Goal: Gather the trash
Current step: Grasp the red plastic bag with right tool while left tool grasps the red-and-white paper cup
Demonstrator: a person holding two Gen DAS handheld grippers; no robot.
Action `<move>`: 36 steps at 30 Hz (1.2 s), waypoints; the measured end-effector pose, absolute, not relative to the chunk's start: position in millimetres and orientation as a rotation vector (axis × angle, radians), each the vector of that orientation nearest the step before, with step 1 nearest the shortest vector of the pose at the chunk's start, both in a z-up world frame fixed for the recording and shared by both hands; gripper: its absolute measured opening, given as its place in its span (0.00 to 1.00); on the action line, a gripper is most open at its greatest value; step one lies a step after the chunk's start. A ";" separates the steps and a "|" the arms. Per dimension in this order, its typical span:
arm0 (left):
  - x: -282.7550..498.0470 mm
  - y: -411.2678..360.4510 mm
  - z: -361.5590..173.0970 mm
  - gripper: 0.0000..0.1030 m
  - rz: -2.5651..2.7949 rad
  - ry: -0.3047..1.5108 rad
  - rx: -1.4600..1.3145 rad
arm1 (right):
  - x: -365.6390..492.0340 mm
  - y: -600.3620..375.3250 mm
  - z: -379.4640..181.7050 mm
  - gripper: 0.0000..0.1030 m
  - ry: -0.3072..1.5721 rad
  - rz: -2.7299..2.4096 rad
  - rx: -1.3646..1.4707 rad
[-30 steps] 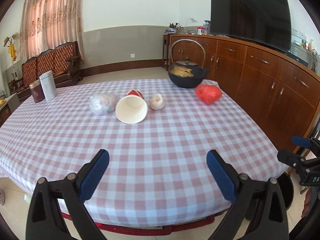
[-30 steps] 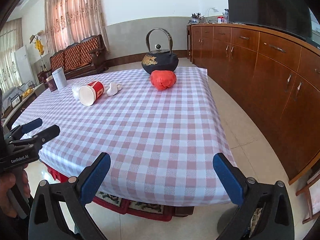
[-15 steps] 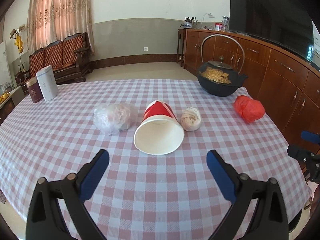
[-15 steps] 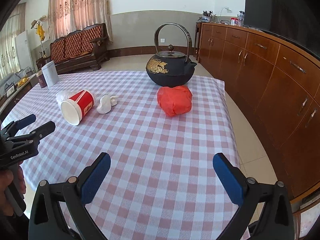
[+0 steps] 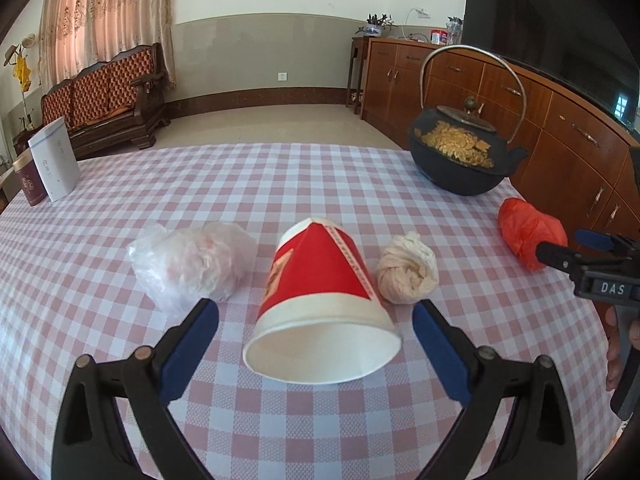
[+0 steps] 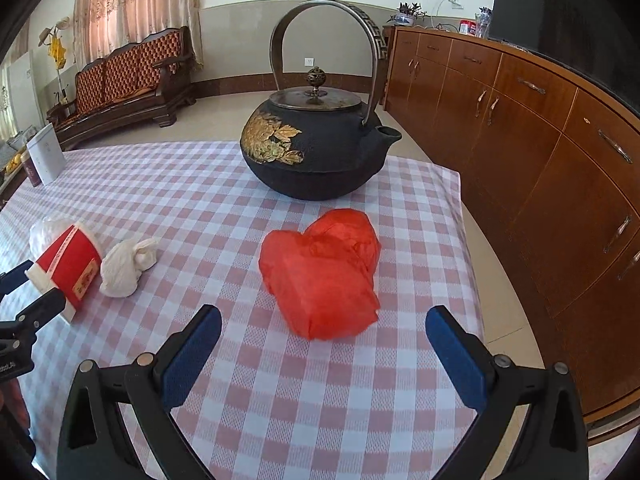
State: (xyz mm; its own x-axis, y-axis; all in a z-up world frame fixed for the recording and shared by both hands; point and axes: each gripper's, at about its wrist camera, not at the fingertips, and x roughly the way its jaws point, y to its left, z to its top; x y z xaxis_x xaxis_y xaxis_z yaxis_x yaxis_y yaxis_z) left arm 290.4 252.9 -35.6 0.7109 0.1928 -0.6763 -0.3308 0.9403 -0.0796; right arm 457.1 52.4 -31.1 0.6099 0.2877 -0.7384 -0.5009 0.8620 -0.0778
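Observation:
A red and white paper cup [image 5: 320, 304] lies on its side on the checked tablecloth, mouth toward me, between the open fingers of my left gripper [image 5: 316, 344]. A crumpled clear plastic bag [image 5: 192, 268] lies to its left and a cream tissue wad [image 5: 408, 268] to its right. A crumpled red plastic bag [image 6: 324, 276] lies just ahead of my open, empty right gripper [image 6: 324, 348]. The cup [image 6: 68, 264] and the wad [image 6: 124, 268] also show at the left of the right wrist view. The right gripper [image 5: 592, 268] shows at the right edge of the left wrist view.
A black iron teapot [image 6: 316, 152] with gold flowers stands behind the red bag. A white box [image 5: 54, 164] and a dark tin [image 5: 28, 180] stand at the table's far left. Wooden cabinets [image 6: 540, 152] run along the right, close to the table edge [image 6: 464, 240].
Both grippers have moved forward over the table. The left now has the cup between its open fingers; the right has come close to the red bag. Nothing has been grasped.

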 end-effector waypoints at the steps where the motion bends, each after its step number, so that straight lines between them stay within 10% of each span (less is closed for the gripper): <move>1: 293.5 252.7 -36.0 0.93 0.295 0.725 -0.199 | 461.0 55.5 -32.1 1.00 0.794 0.458 -0.292; 10: 305.9 261.3 -43.8 0.79 0.285 0.772 -0.233 | 476.5 68.3 -44.6 0.88 0.823 0.446 -0.275; 14: 305.2 262.6 -43.8 0.66 0.256 0.765 -0.254 | 479.8 69.0 -50.1 0.35 0.855 0.460 -0.264; 36: 248.9 214.5 -14.6 0.62 0.221 0.664 -0.165 | 367.5 17.6 -17.0 0.30 0.734 0.516 -0.226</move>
